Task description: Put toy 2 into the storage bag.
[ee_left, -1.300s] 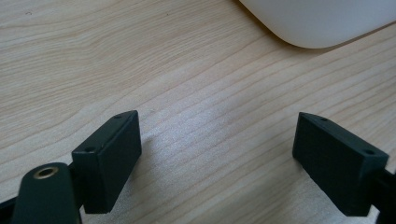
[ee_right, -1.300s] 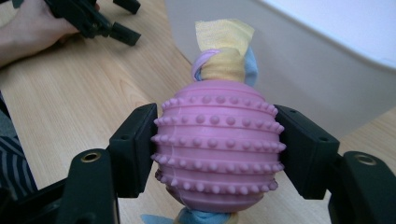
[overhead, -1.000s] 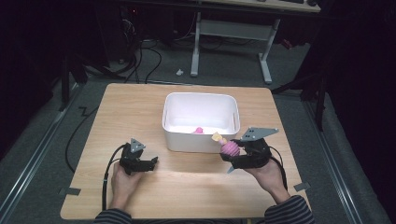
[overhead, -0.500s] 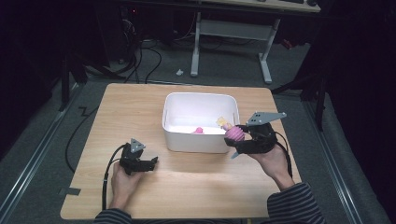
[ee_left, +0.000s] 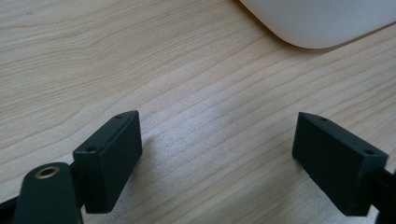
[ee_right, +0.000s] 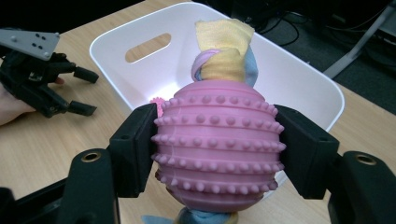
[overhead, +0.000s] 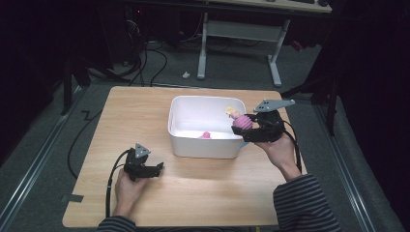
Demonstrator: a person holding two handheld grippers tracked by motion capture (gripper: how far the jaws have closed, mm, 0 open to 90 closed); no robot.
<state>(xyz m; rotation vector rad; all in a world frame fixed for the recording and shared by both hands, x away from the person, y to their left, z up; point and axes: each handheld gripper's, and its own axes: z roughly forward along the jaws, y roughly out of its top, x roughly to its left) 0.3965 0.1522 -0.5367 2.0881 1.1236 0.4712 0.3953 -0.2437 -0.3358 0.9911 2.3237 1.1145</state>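
Observation:
A pink studded ball [ee_right: 219,142] with a yellow, pink and blue cloth knot on top sits clamped between the jaws of my right gripper [ee_right: 217,149]. In the high view that gripper [overhead: 246,128] holds the ball [overhead: 241,122] over the right rim of the white bin [overhead: 205,145]. A small pink object [overhead: 205,135] lies inside the bin. My left gripper [overhead: 157,169] rests low on the table at the front left, open, with bare wood between its jaws [ee_left: 217,158]. The bin's corner [ee_left: 317,23] shows ahead of it.
The wooden table [overhead: 203,193] has free room in front of the bin and along its left side. A cable [overhead: 111,183] trails from the left gripper toward the front edge. A desk frame [overhead: 241,53] and cables stand on the floor beyond the table.
My right gripper has risen and moved toward the far side with the ball, from in front of the bin's right corner to over its right rim. The left gripper stayed put.

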